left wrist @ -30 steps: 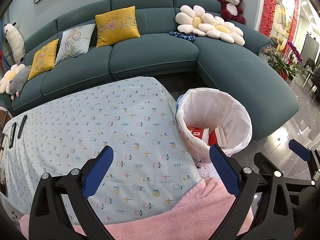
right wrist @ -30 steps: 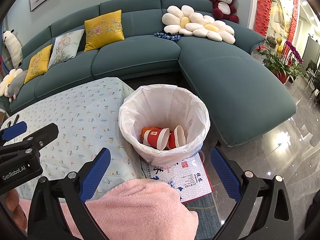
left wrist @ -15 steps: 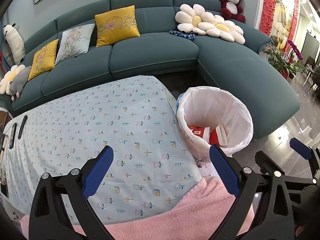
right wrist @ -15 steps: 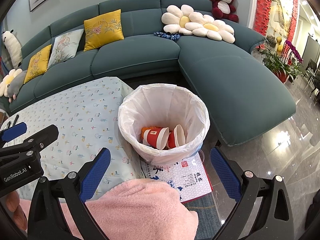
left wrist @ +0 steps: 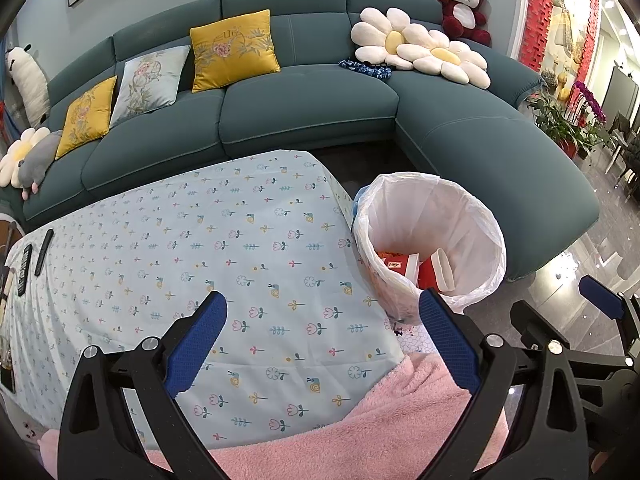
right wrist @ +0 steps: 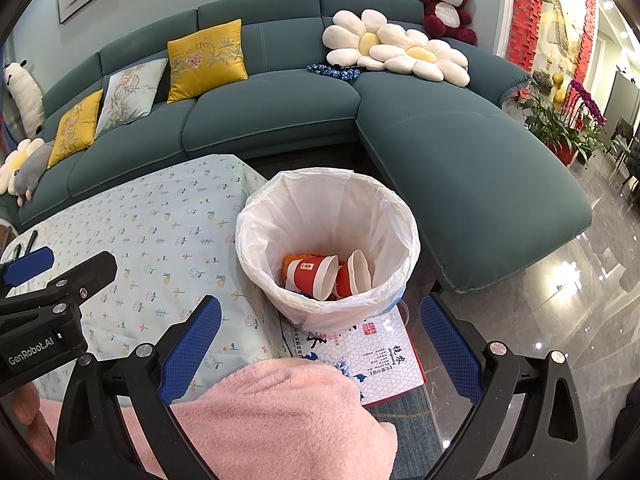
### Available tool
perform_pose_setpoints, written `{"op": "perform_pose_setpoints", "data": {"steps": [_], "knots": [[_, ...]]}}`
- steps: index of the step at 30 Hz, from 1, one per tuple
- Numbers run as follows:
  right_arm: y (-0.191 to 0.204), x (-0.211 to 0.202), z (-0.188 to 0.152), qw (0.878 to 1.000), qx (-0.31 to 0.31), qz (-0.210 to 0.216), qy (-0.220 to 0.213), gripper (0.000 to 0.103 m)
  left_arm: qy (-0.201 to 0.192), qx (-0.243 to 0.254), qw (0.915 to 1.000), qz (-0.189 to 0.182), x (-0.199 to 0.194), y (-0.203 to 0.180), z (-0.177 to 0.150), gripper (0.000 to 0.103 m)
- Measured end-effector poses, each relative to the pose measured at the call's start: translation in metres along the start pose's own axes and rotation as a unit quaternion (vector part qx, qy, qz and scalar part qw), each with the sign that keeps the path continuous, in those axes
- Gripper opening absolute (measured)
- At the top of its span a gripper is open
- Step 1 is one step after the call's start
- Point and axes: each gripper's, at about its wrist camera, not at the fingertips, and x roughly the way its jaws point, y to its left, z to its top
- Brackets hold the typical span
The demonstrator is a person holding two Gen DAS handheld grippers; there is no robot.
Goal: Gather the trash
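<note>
Closest to me is the pink fleece covering my lap, bunched under both tools. My left gripper is spread wide with nothing between its blue pads, hanging over the near edge of the table with the flowered cloth. My right gripper is likewise released and empty, its fingers framing the trash bin from above; the left tool's black body shows at the left edge of that view. Under the bin's near side lies a printed booklet with blue and white pattern and red seal, on the floor beside the table's corner. The bin stands just beside the table's right corner, lined with a white plastic bag folded over its rim. Down inside it lie the red paper cups, tipped on their sides with white interiors showing, along with an orange scrap behind them. On the table's far left edge lie two dark remote controls. Beyond is the teal sectional sofa with yellow cushions, flower-shaped pillows and a red plush bear.
</note>
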Motion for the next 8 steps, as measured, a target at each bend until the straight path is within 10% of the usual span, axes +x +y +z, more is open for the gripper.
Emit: {"op": "perform_pose_setpoints", "data": {"steps": [8], "knots": [[-0.0007,0.0014,-0.0007,1.000,0.002,0.001,0.002,0.096,0.007,-0.004,1.0000,-0.002,0.0076,0.0077,-0.0055,0.092]]}}
